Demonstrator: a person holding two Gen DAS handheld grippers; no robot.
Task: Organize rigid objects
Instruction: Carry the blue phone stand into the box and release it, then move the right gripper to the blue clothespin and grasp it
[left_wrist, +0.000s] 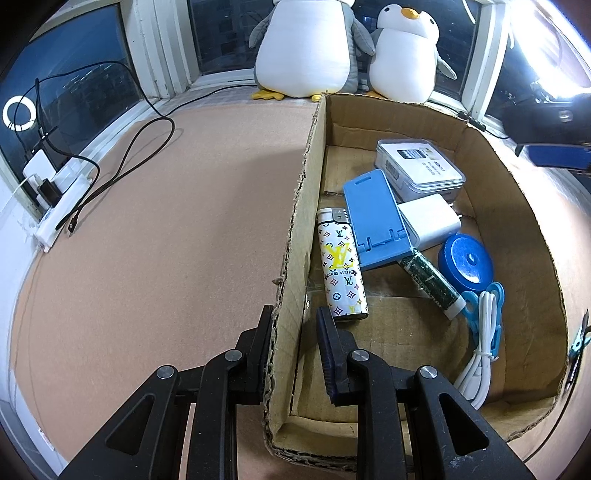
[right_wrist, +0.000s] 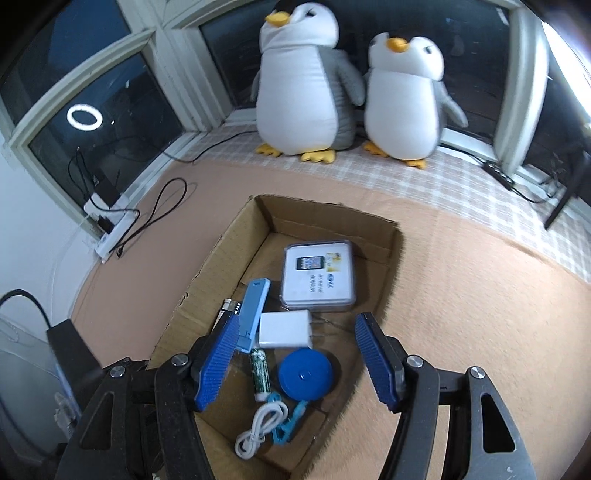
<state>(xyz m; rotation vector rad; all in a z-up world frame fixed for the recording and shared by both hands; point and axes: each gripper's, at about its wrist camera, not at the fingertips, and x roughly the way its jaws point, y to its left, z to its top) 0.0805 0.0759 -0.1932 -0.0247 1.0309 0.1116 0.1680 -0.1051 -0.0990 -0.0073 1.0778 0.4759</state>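
Observation:
A cardboard box (left_wrist: 295, 229) (right_wrist: 210, 266) sits on the tan surface. Inside lie a patterned lighter (left_wrist: 341, 264), a blue phone stand (left_wrist: 375, 218) (right_wrist: 253, 314), a white charger (left_wrist: 430, 221) (right_wrist: 284, 328), a clear-cased white box (left_wrist: 419, 166) (right_wrist: 318, 273), a green tube (left_wrist: 430, 282) (right_wrist: 259, 374), a round blue tape measure (left_wrist: 466, 263) (right_wrist: 306, 374), a blue clip (left_wrist: 487, 317) (right_wrist: 288, 424) and a coiled white cable (left_wrist: 480, 350) (right_wrist: 260, 424). My left gripper (left_wrist: 293, 325) straddles the box's left wall, its jaws close to the cardboard. My right gripper (right_wrist: 295, 354) hovers open and empty above the box.
Two plush penguins (left_wrist: 306, 48) (right_wrist: 402, 96) stand at the window behind the box. A white power strip (left_wrist: 55, 199) (right_wrist: 107, 236) with black cables lies at the left edge. A black object (right_wrist: 74, 350) stands at the near left.

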